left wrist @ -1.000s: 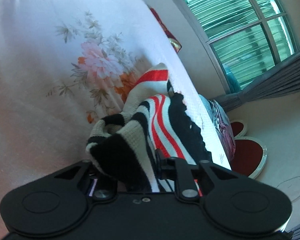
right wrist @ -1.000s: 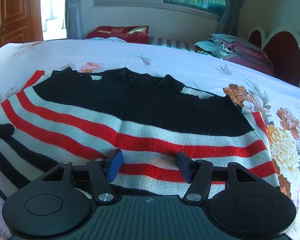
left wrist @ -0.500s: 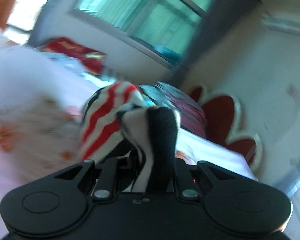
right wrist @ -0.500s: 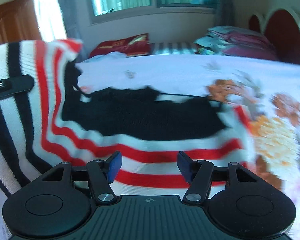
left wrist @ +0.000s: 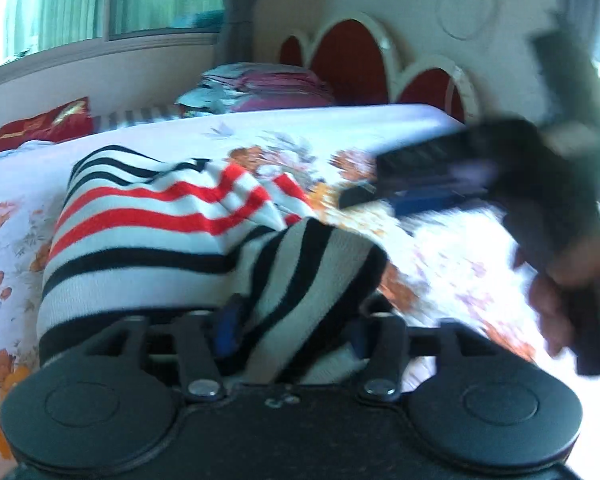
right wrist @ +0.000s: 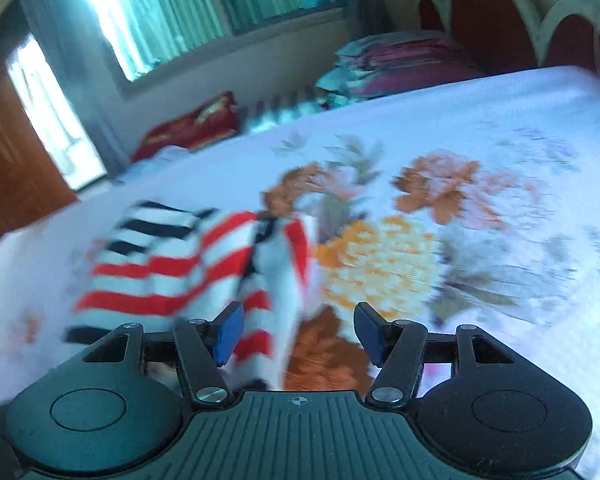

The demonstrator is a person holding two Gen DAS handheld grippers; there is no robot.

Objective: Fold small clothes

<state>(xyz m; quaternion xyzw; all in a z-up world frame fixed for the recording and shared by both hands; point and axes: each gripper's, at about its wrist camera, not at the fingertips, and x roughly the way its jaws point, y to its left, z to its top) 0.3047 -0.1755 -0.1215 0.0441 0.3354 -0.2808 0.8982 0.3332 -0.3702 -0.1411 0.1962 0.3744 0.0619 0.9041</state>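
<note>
Folded over since the earlier frame, the striped sweater [left wrist: 172,236] now lies bunched on the floral bedsheet [right wrist: 480,184]. Left gripper [left wrist: 296,332] jaws have just been opening, spread with a striped sleeve loose between them. Right gripper [right wrist: 298,332] is spread, sweater ahead-left of its fingers.

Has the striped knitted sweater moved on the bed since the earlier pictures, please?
Yes. The red, white and black striped knitted sweater, spread flat across the right wrist view before, now lies bunched at left, uncovering the floral bedsheet.
</note>
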